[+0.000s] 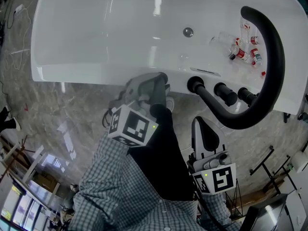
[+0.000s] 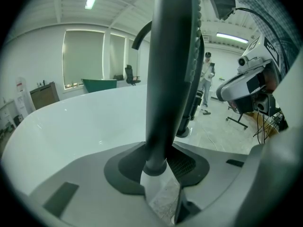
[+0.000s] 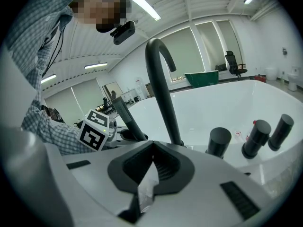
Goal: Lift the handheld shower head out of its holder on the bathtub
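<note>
Bottles (image 1: 243,52) (several) lie in bathtub (image 1: 96,23); left tool (image 1: 156,83) seemingly grips shower head (image 2: 170,79).

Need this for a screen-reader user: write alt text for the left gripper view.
A dark handheld shower head rises through the centre, close up, its lower end gripped between the grey jaws of the left gripper. Behind it lies the white bathtub, and a person stands far off in a bright room.

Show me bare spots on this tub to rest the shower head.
Free: the long front rim left of the left tool, and the wide bare basin left of the round fitting. Crowded: the right end, where the arched spout, the knobs and small bottles cluster. That tool, gripping the shower head, blocks the rim's middle.
</note>
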{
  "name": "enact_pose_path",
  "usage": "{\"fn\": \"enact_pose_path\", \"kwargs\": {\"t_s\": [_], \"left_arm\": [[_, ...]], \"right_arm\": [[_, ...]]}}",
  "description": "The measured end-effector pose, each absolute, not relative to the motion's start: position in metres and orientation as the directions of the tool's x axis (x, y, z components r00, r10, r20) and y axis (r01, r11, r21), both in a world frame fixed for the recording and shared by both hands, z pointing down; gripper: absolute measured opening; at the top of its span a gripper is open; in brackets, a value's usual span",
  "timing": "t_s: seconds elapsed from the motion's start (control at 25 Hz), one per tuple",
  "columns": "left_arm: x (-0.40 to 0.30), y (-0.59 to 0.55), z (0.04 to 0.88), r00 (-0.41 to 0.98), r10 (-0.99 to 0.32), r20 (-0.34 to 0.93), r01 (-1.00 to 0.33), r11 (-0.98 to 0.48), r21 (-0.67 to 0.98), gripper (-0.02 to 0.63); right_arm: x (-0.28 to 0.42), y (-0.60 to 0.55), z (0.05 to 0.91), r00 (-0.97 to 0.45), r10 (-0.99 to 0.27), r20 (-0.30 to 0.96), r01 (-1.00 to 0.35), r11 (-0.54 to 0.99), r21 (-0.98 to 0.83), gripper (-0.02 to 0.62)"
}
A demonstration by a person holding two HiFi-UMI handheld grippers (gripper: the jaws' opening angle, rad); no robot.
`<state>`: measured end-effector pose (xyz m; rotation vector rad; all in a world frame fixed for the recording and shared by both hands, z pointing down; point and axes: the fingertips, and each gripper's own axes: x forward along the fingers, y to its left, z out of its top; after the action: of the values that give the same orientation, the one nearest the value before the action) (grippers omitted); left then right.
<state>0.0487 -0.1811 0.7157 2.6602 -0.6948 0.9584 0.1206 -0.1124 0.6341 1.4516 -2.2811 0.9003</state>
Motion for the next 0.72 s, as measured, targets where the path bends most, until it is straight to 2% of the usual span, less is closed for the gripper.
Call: {"fn": "enact_pose_path", "kwargs": {"t_s": [0.72], "left_arm": [[0.044, -0.171, 0.675, 0.683, -0.335, 0.649, -0.457, -0.889, 0.022, 0.141]], "right_arm": [[0.116, -0.112, 0.582, -0.433, -0.747, 0.505, -0.899, 0.312, -0.309, 0.015]]}}
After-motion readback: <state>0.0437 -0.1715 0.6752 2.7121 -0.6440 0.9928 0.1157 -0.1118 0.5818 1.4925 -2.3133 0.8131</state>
